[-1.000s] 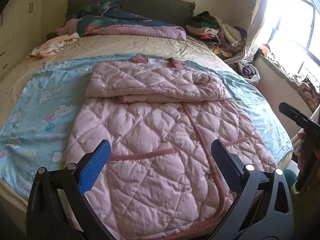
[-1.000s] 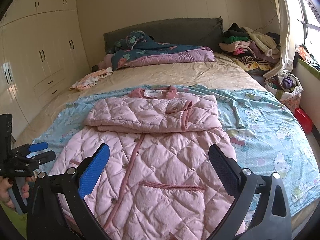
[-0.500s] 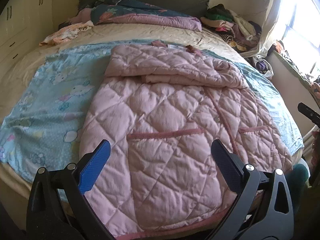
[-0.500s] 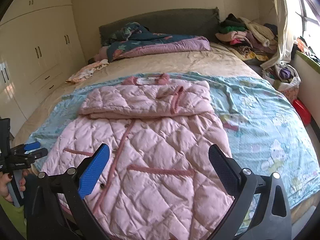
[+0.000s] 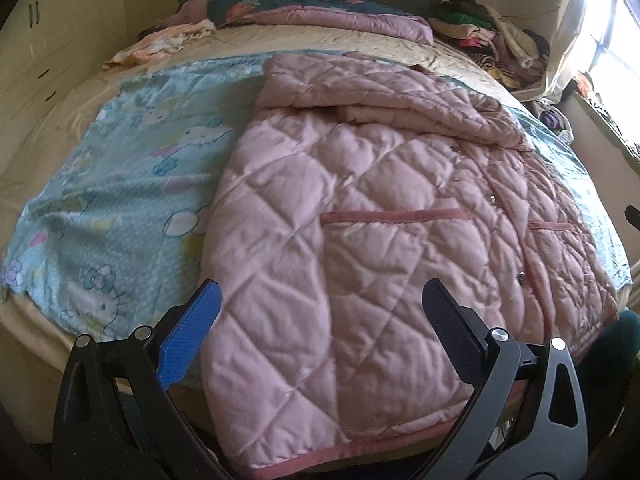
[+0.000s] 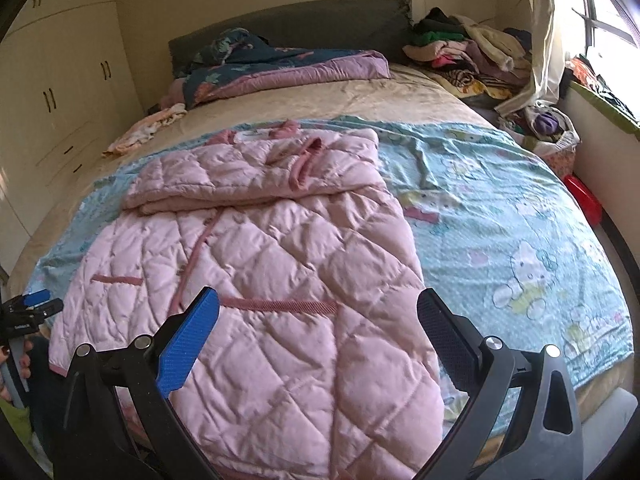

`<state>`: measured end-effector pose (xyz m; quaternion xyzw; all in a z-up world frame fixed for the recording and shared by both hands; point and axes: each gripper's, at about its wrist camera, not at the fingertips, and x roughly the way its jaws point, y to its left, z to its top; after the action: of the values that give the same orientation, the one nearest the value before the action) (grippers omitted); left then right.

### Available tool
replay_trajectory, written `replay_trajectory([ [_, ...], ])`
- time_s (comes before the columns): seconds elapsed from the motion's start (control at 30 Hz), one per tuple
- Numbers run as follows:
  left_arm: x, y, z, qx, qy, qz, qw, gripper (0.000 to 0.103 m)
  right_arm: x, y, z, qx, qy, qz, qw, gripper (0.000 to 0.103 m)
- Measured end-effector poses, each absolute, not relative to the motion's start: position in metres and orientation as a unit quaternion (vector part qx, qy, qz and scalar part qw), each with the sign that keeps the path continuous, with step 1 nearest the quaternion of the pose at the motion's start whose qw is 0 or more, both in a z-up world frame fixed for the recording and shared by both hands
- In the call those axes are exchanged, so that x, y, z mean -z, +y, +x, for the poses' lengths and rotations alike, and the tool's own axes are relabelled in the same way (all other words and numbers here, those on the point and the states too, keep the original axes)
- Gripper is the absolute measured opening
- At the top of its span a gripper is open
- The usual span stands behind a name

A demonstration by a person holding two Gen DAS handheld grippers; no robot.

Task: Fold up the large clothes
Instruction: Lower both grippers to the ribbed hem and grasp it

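A large pink quilted coat [image 5: 360, 208] lies flat on a light blue cartoon-print sheet [image 5: 120, 184] on the bed, sleeves folded across its upper part, hem at the near bed edge. It also shows in the right wrist view [image 6: 256, 264]. My left gripper [image 5: 320, 300] is open and empty, hovering over the coat's lower left hem. My right gripper [image 6: 318, 308] is open and empty, over the coat's lower right part. The left gripper also appears at the left edge of the right wrist view [image 6: 32, 308].
A dark floral quilt [image 6: 280, 64] lies by the headboard. A pile of clothes [image 6: 460, 48] sits at the far right corner. A small garment [image 6: 148, 128] lies at the far left. Wardrobes [image 6: 60, 80] stand left; a window [image 6: 600, 8] and red object [image 6: 584, 200] are right.
Both grippers have moved forward and down toward the coat's hem, the left one shifting left. Both jaws stay open. The coat has not moved.
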<state>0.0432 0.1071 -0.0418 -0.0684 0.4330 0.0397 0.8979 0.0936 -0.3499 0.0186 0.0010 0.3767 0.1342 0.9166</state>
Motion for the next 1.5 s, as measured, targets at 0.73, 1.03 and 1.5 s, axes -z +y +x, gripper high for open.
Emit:
replay_trajectory([
  [0.73, 0.081, 0.137, 0.025, -0.053, 0.479, -0.084, 0.872, 0.095, 0.033, -0.389, 0.08, -0.088, 0.443, 0.0, 0.892, 0.099],
  [1.03, 0.095, 0.139, 0.021, -0.052, 0.491, -0.093, 0.865, 0.095, 0.048, -0.406, 0.072, -0.078, 0.466, 0.013, 0.881, 0.099],
  [1.5, 0.108, 0.141, 0.023, -0.042, 0.498, -0.114, 0.858, 0.095, 0.066, -0.413, 0.062, -0.073, 0.517, 0.011, 0.853, 0.099],
])
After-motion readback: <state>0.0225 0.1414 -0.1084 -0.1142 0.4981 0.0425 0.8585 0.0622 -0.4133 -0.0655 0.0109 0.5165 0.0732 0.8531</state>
